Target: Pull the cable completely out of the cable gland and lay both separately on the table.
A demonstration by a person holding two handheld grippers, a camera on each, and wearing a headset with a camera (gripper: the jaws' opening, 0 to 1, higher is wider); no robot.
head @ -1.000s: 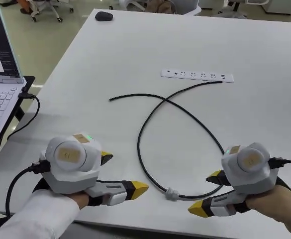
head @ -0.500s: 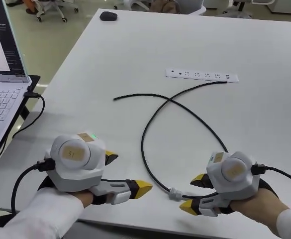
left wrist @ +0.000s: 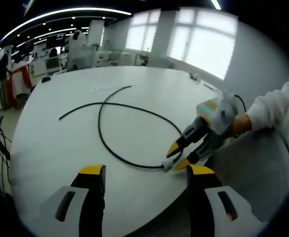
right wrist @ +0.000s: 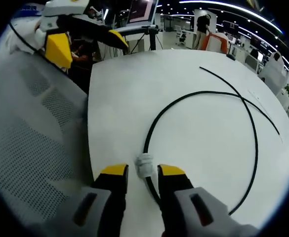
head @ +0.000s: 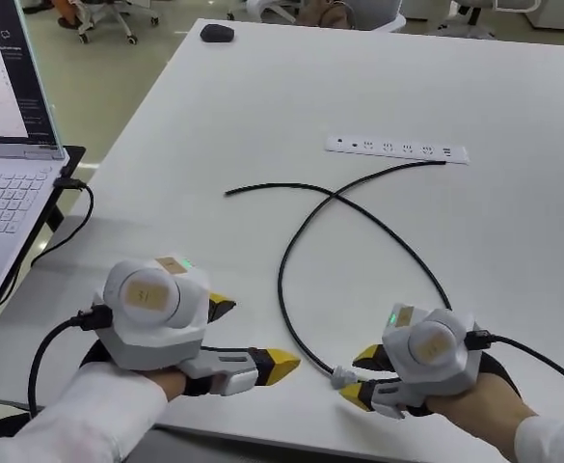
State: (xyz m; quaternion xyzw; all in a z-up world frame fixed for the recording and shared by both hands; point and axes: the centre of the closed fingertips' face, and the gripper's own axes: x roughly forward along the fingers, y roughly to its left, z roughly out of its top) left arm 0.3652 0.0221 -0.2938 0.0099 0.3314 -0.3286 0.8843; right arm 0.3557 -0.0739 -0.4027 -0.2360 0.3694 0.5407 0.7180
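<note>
The right gripper (head: pixel 356 377) has moved in from the right along the near edge of the table (head: pixel 262 96), and its jaws have narrowed; they now stand one on each side of the pale cable gland (head: pixel 342 378), parted, with a sliver of table showing between the gland and one jaw in the right gripper view (right wrist: pixel 143 173); the gland (right wrist: pixel 144 163) lies on the table close to its near edge, on the black cable (head: pixel 281 270), which runs from it in a wide loop and crosses over itself further out; the left gripper (head: pixel 257 335) is held near the same edge, well apart from the gland, its jaws wide open and holding nothing (left wrist: pixel 145 170); a white power strip (head: pixel 397 149) lies beyond the loop
</note>
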